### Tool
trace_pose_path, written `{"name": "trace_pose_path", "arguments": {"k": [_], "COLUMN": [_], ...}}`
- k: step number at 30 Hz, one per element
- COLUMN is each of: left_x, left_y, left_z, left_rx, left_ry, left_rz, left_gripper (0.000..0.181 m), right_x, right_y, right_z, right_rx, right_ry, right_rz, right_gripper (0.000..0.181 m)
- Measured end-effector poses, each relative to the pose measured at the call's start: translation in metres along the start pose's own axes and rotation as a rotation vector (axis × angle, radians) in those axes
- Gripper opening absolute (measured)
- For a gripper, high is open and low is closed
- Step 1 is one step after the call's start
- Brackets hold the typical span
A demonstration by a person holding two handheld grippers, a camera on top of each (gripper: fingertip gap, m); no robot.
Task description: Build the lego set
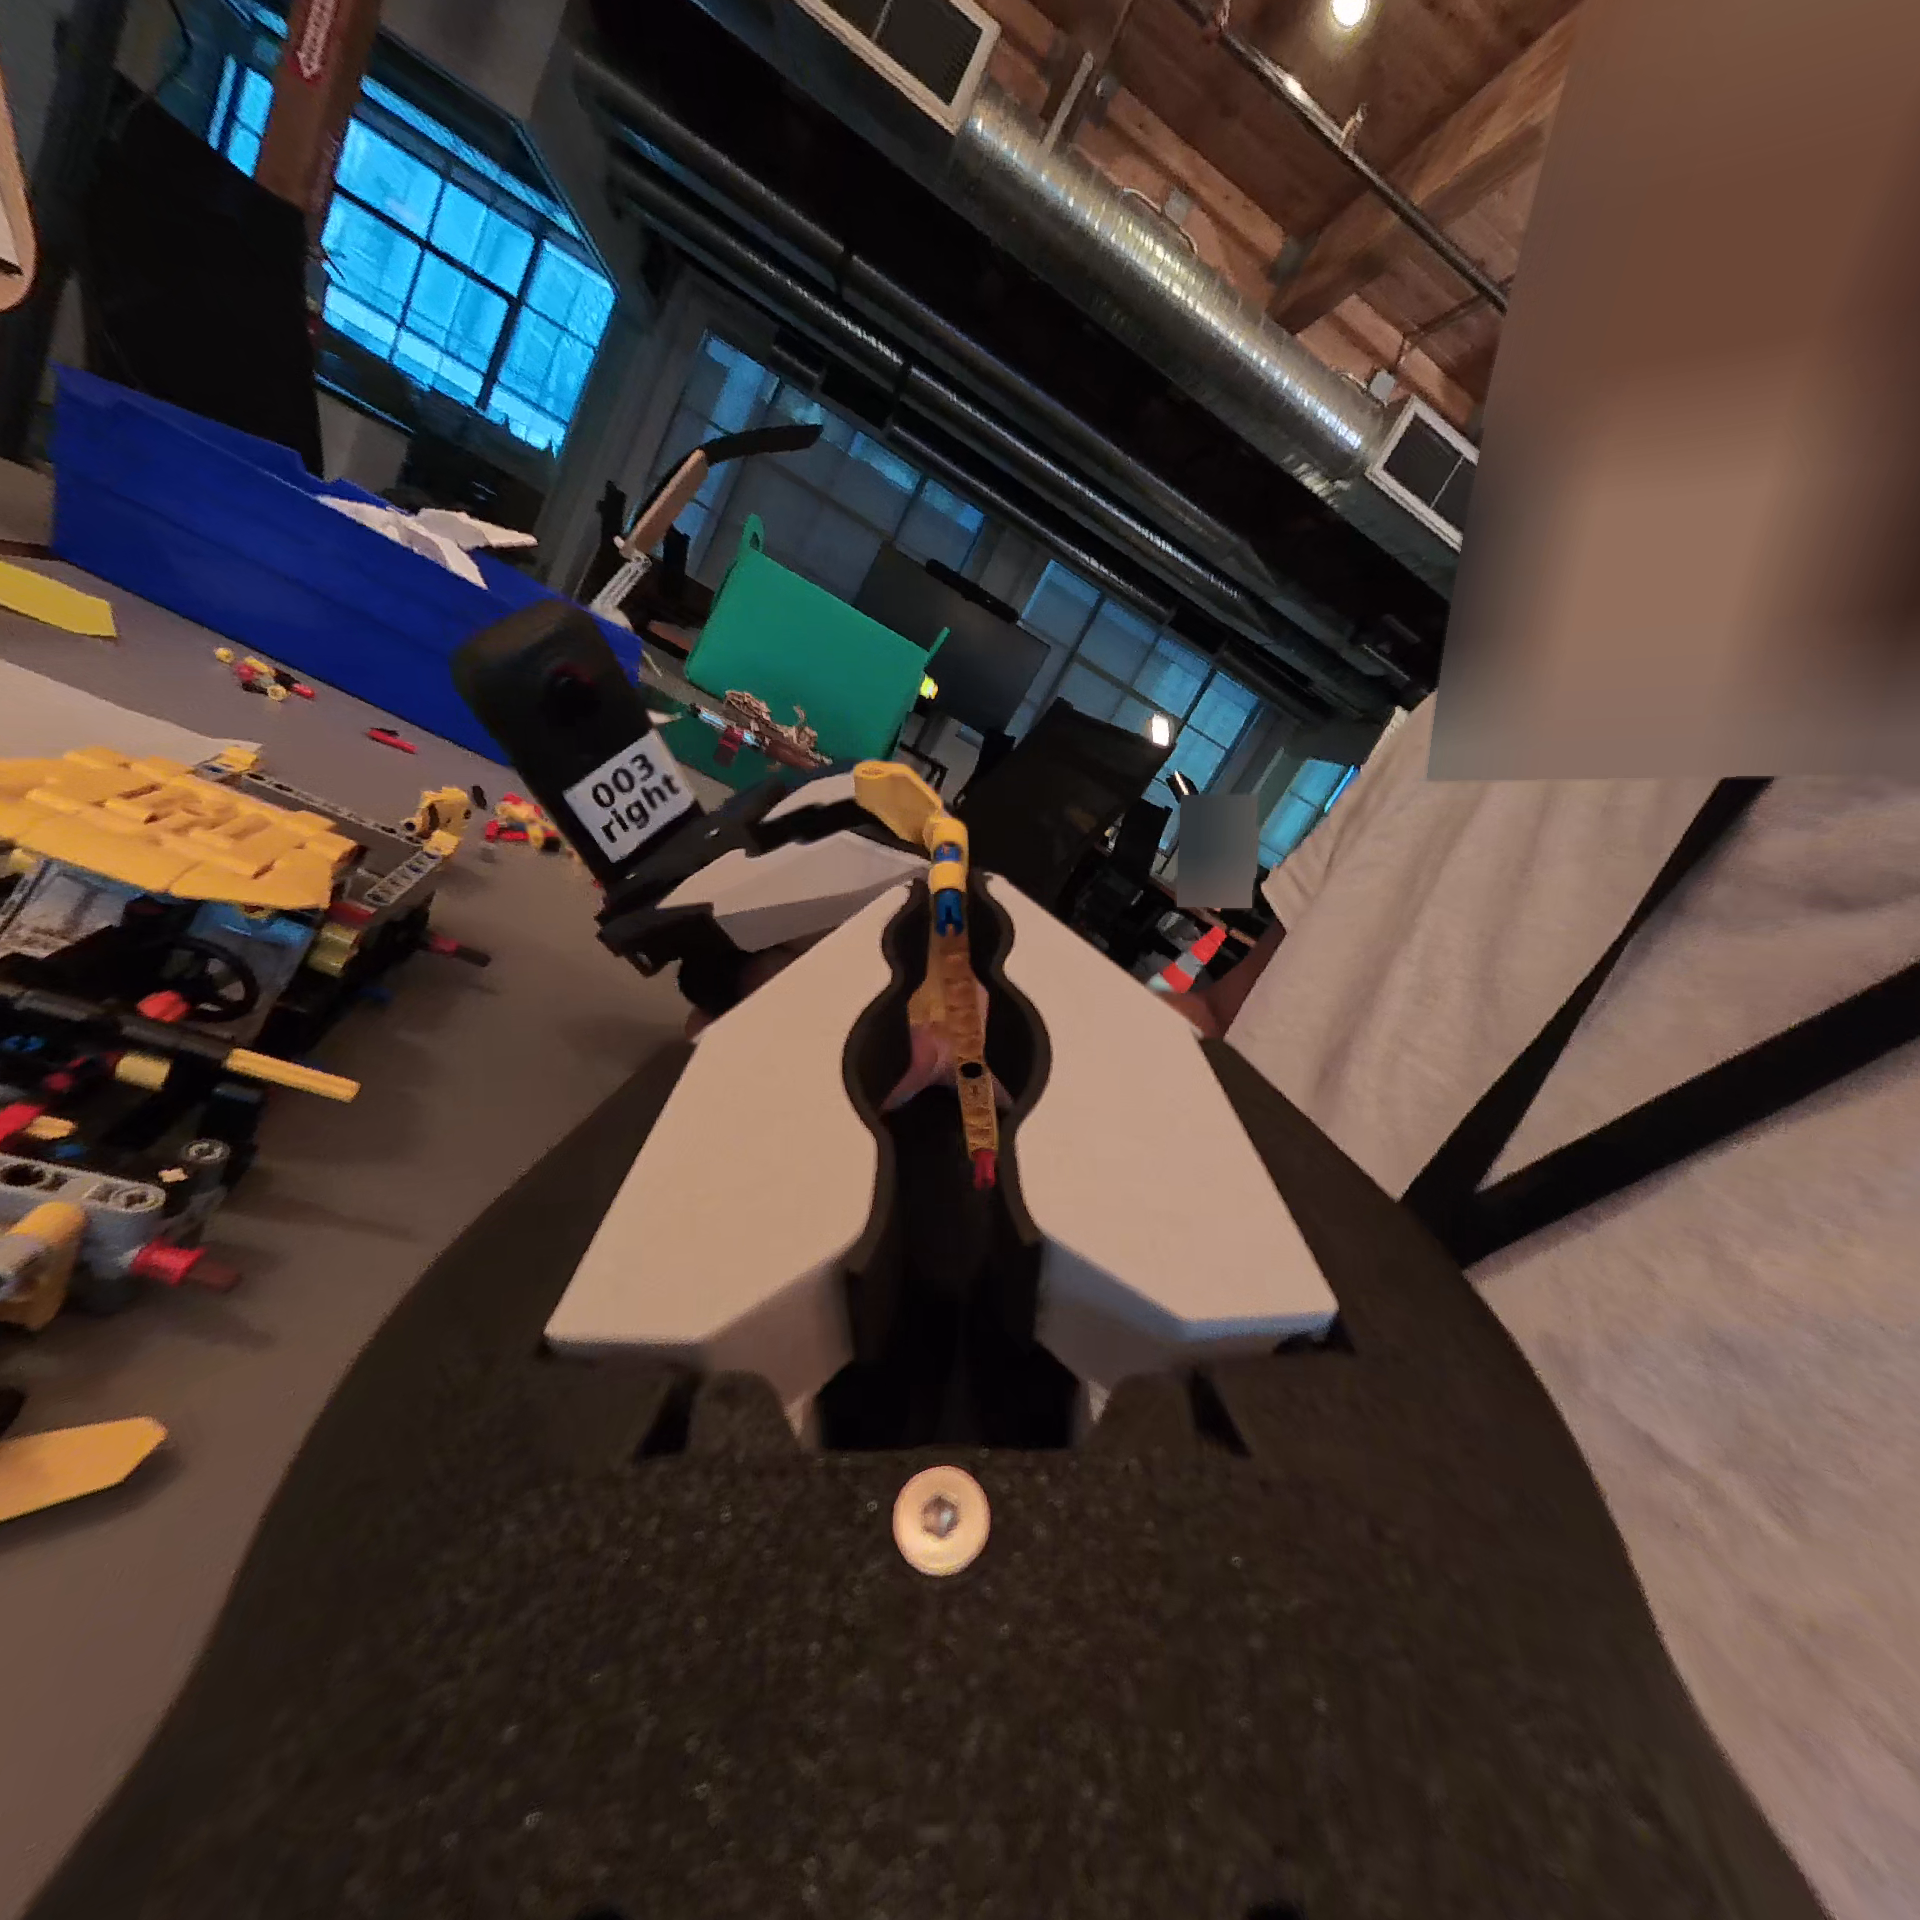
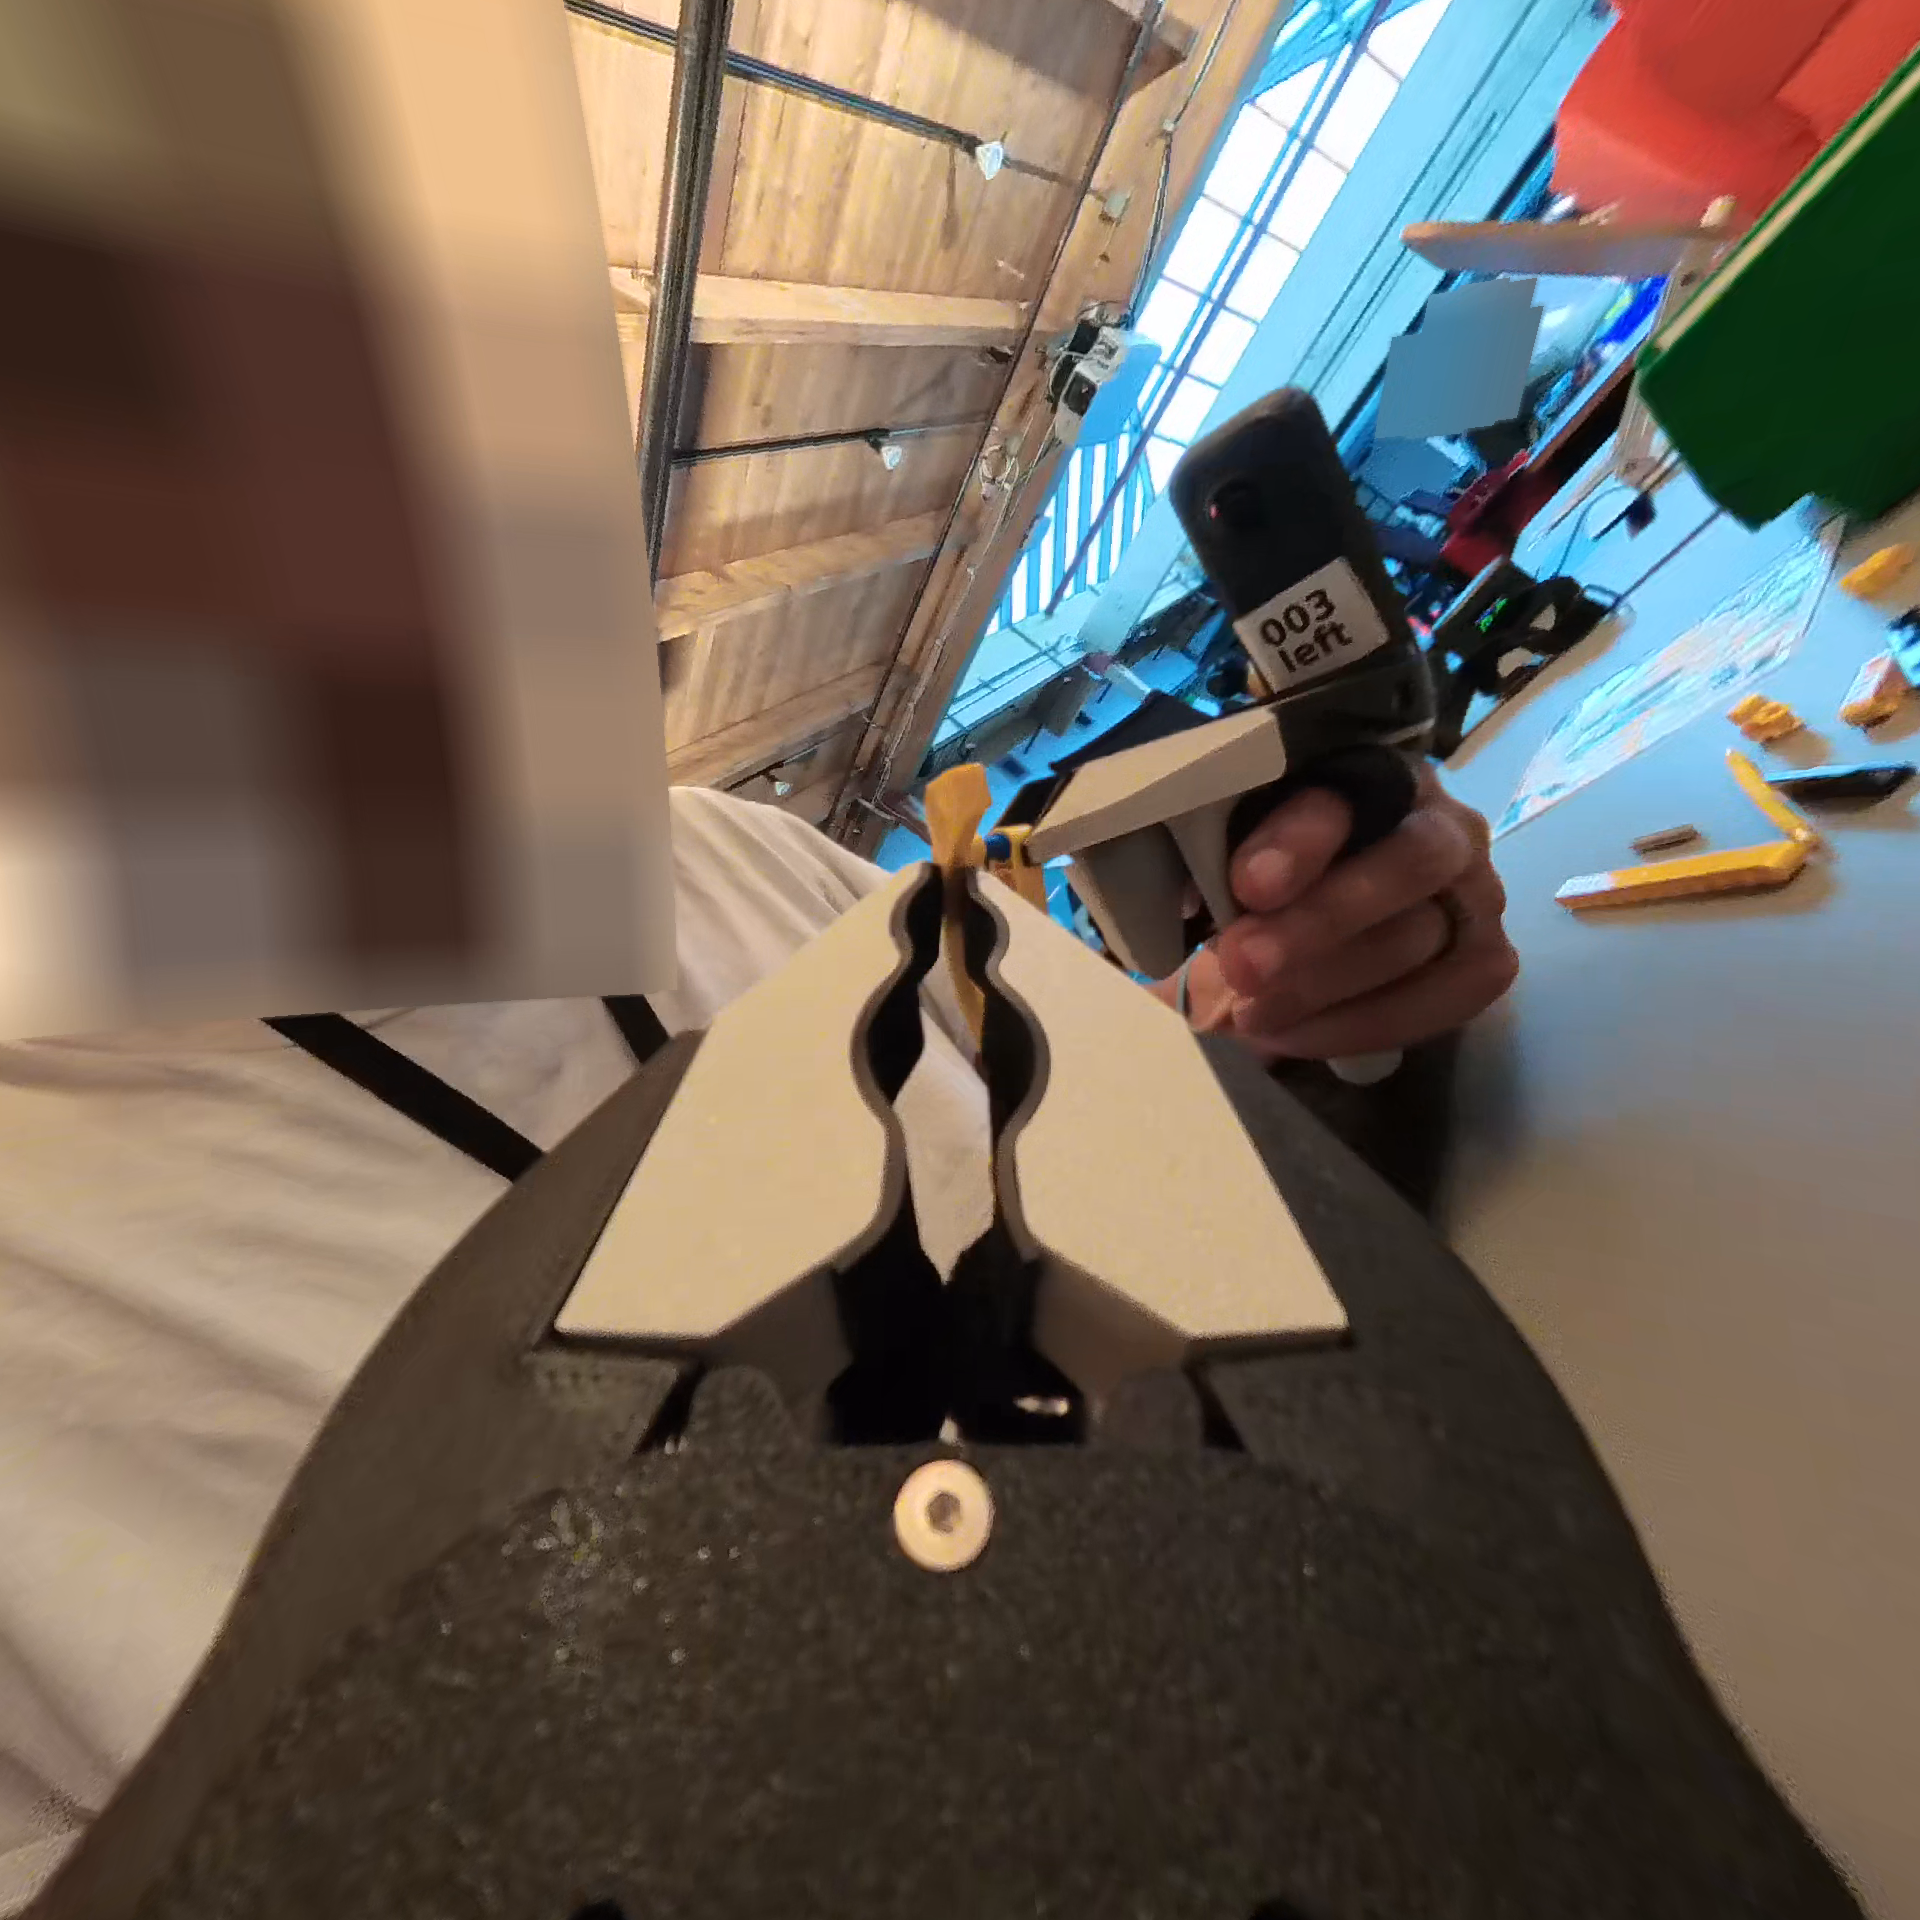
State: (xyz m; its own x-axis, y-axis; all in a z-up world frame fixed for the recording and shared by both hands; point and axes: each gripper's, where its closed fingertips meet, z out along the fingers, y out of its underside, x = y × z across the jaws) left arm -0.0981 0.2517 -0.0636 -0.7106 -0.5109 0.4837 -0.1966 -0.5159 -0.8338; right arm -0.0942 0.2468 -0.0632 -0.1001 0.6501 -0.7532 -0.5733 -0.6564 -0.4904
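model point(image 1: 177, 862) on table point(image 1: 499, 1299), left: yellow panels on, chassis and beams exposed, looks part-built. loose parts point(image 1: 265, 675) scattered beyond it; more yellow pieces point(image 2: 1683, 873) on table in right wrist view. judging by this, much left to fit.

left gripper point(image 1: 951, 914): jaws nearly closed, gripping yellow beam point(image 1: 961, 1039) with blue pin, held up off table.

right gripper point(image 2: 951, 883): jaws nearly closed on yellow piece point(image 2: 956, 821); its tips meet left gripper's tips. looks like two parts being joined mid-air.
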Motion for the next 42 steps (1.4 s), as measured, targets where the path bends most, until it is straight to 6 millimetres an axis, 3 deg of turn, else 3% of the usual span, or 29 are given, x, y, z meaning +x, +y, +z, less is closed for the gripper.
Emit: {"name": "trace_pose_path", "arguments": {"k": [12,22,26,38,42], "left_x": [0.004,-0.001,-0.002,-0.010,-0.018], "left_y": [0.027,0.040,0.043,0.035,0.030], "left_z": [0.009,0.013,0.014,0.012,0.008], "left_rx": [-0.168,-0.246,-0.265,-0.220,-0.191], "left_ry": [0.054,0.031,0.043,-0.007,-0.067], "left_rz": [0.003,0.020,-0.014,-0.022,0.002], "left_gripper": [0.006,0.005,0.006,0.006,0.006], "right_x": [0.000,0.005,0.006,0.011,0.020], "right_y": [0.023,0.028,0.030,0.020,0.009], "right_z": [-0.014,-0.022,-0.026,-0.025,-0.035], "right_rx": [-0.270,-0.289,-0.371,-0.297,-0.222], "right_ry": [0.084,0.059,0.151,0.219,0.317], "right_rz": [-0.061,0.070,-0.056,-0.150,-0.077], "right_gripper": [0.002,0.002,0.003,0.004,0.003]}}
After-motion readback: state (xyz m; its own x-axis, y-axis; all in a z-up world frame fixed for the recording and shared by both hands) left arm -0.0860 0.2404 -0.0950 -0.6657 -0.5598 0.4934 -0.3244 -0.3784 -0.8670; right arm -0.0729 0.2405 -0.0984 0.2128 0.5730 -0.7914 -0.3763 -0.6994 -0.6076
